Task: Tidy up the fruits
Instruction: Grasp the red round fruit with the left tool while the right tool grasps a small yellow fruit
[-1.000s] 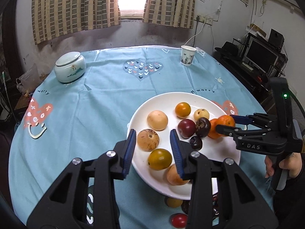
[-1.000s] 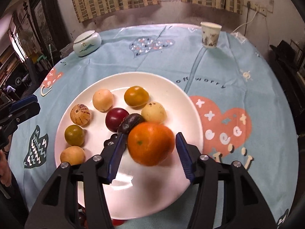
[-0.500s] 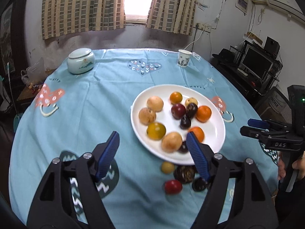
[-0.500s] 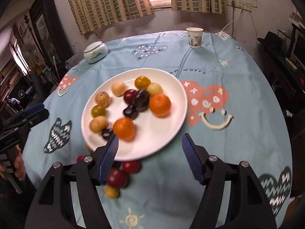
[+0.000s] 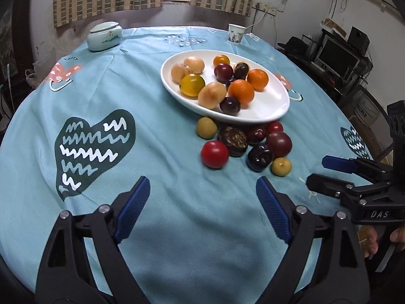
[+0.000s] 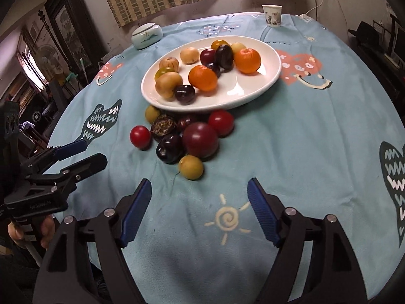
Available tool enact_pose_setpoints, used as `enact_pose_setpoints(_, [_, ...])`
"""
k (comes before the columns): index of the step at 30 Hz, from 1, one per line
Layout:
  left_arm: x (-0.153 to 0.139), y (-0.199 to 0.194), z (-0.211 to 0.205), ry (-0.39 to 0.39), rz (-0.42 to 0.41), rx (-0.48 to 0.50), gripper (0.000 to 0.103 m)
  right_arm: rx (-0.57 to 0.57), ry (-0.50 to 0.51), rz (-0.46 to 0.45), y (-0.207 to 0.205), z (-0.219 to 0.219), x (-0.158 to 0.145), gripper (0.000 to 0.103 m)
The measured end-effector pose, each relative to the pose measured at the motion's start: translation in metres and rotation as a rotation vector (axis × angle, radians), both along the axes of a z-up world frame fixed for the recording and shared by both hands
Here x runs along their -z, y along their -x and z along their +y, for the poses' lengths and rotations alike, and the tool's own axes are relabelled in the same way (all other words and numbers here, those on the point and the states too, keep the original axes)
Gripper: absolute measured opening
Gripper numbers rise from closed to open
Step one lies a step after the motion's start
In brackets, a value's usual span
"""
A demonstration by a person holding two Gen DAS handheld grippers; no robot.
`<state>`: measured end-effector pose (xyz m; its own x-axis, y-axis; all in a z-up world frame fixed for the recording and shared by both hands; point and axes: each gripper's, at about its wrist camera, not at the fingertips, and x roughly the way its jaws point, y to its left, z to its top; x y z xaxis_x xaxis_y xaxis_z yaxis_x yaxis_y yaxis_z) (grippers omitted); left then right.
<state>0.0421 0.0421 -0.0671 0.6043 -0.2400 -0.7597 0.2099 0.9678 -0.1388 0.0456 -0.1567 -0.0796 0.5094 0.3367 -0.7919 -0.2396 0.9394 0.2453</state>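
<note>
Left wrist view: the left gripper [image 5: 202, 200], jaws just having been opening and empty, is hanging short of the loose fruits [image 5: 244, 147] lying just before the white oval plate [image 5: 278, 106].

Right wrist view: the right gripper [image 6: 198, 202] is likewise spreading, empty, near the yellow fruit [image 6: 191, 166]; nudging it could be sending round fruits rolling.

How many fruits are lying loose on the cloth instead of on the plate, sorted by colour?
bright red fruits: 2
dark red to purple fruits: 3
rough brown fruit: 1
yellowish fruits: 2
Total: 8
</note>
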Motion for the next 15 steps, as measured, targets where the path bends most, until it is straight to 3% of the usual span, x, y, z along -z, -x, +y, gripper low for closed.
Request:
enact_pose_setpoints(3, [-0.002, 0.003, -0.003, -0.028, -0.020, -0.006, 0.088, -0.025, 0.021, -0.060, 0.005, 0.012, 0.002, 0.077])
enact_pose_setpoints(5, [-0.001, 0.003, -0.002, -0.035, -0.022, -0.012, 0.088, -0.042, 0.020, -0.069, 0.001, 0.018, 0.005, 0.064])
enact_pose_setpoints(7, [-0.001, 0.003, 0.000, -0.033, -0.018, -0.017, 0.088, -0.057, 0.016, -0.044, -0.007, 0.022, 0.010, 0.040])
enact_pose_setpoints(12, [-0.001, -0.001, 0.003, -0.040, -0.014, -0.027, 0.088, -0.046, 0.076, -0.034, -0.026, 0.031, 0.025, 0.028])
enact_pose_setpoints(15, [0.003, -0.010, -0.002, -0.070, -0.009, -0.017, 0.088, -0.052, 0.098, -0.029, -0.027, 0.036, 0.026, 0.027])
